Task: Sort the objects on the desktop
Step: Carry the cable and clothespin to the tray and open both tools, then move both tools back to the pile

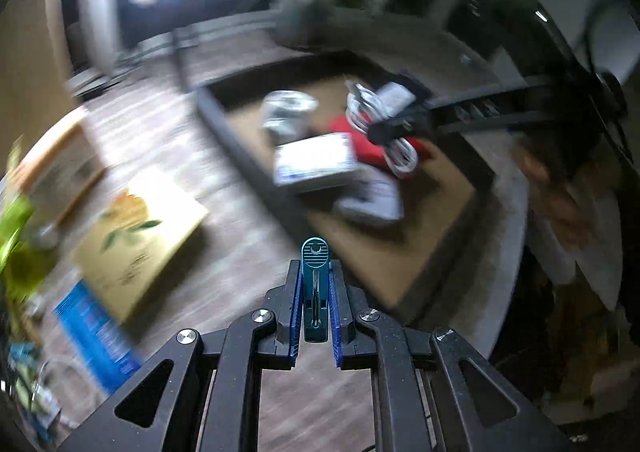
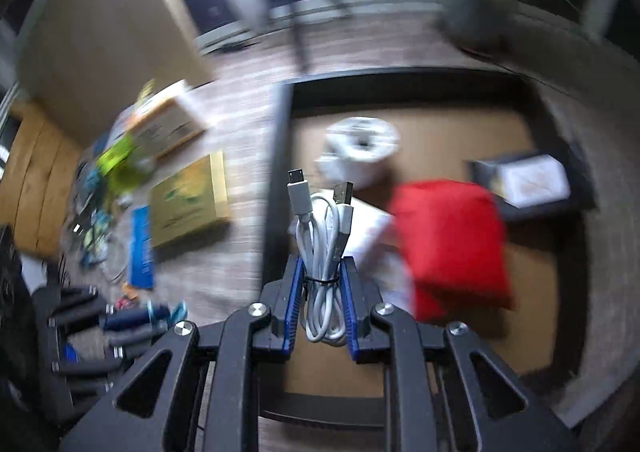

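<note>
My left gripper (image 1: 315, 266) is shut on a small teal metal clipper (image 1: 315, 252), whose rounded end sticks out past the blue pads, above the wooden desk beside the tray. My right gripper (image 2: 321, 264) is shut on a bundled white USB cable (image 2: 320, 228) with both plugs pointing forward, over the dark-rimmed tray (image 2: 280, 123). From the left wrist view the right gripper (image 1: 378, 130) hangs over the tray (image 1: 224, 123) with the cable (image 1: 402, 157) dangling. At the lower left of the right wrist view, the left gripper (image 2: 168, 316) is blurred.
In the tray lie a white tape roll (image 2: 360, 147), a red pouch (image 2: 448, 240), a white box (image 1: 316, 161) and a black box with a white card (image 2: 532, 179). On the desk to the left are a gold box (image 2: 188, 203), a blue booklet (image 2: 142, 248) and small clutter.
</note>
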Tool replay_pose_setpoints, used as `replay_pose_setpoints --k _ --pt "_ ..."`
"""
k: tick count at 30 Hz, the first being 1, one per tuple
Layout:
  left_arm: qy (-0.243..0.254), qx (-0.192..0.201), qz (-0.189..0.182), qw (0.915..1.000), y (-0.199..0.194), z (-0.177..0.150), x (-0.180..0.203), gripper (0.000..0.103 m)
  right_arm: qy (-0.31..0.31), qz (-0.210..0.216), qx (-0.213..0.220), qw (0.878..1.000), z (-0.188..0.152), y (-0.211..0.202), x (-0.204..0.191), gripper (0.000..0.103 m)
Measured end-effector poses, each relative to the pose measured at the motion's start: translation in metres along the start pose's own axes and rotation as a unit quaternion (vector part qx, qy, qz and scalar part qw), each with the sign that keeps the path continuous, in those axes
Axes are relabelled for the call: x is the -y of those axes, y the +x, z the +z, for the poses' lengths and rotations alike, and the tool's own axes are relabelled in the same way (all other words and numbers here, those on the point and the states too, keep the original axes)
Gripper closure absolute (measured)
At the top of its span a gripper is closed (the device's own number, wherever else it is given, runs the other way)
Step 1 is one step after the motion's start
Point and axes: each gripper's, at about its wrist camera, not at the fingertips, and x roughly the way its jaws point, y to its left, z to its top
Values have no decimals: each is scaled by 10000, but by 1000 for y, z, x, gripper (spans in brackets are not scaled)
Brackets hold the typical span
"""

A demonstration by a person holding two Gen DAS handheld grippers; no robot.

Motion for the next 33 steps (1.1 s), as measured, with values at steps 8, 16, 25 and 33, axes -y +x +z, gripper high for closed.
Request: replay_pose_setpoints --k 8,16,25,33 --pt "778 -258 -260 9963 35 21 72 92 829 -415 248 9954 -10 -26 85 84" --pt "917 -433 -542 9934 48 27 98 92 1124 -529 287 9918 -18 -31 106 84" --pt "904 -233 -250 9953 34 24 96 41 483 -707 610 9945 -9 -37 66 36" --pt "399 52 162 9991 -4 13 43 45 -203 -385 641 9970 15 -30 0 36"
